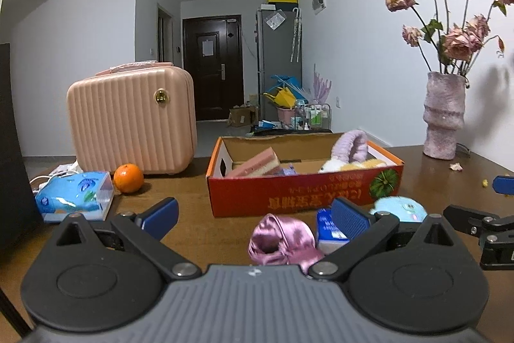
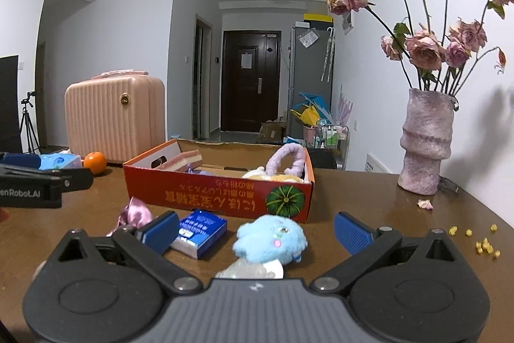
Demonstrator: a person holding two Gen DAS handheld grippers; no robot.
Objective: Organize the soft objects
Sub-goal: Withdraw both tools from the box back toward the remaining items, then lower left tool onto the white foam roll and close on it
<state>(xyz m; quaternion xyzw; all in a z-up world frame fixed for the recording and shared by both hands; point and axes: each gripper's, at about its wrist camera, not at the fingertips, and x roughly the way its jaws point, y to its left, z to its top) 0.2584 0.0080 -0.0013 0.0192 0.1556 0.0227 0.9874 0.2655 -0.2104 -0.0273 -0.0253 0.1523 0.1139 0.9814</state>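
A red cardboard box [image 1: 289, 192] [image 2: 225, 195] stands on the brown table and holds a pink sponge [image 1: 257, 166], a purple headband [image 1: 351, 147] and a plush toy [image 1: 353, 165]. A pink satin scrunchie [image 1: 279, 241] [image 2: 133, 214] lies in front of the box, between the fingers of my open left gripper [image 1: 257, 214]. A blue plush toy [image 2: 270, 238] [image 1: 400, 208] lies between the fingers of my open right gripper [image 2: 257, 229]. A blue tissue pack [image 2: 200, 232] [image 1: 329, 232] lies between the scrunchie and the plush. Both grippers are empty.
A pink suitcase [image 1: 131, 121], an orange [image 1: 128, 178] and a blue tissue box [image 1: 75, 196] sit at the table's left. A vase of dried roses [image 2: 424, 143] stands at the right, with petals and yellow crumbs [image 2: 485, 245] on the table.
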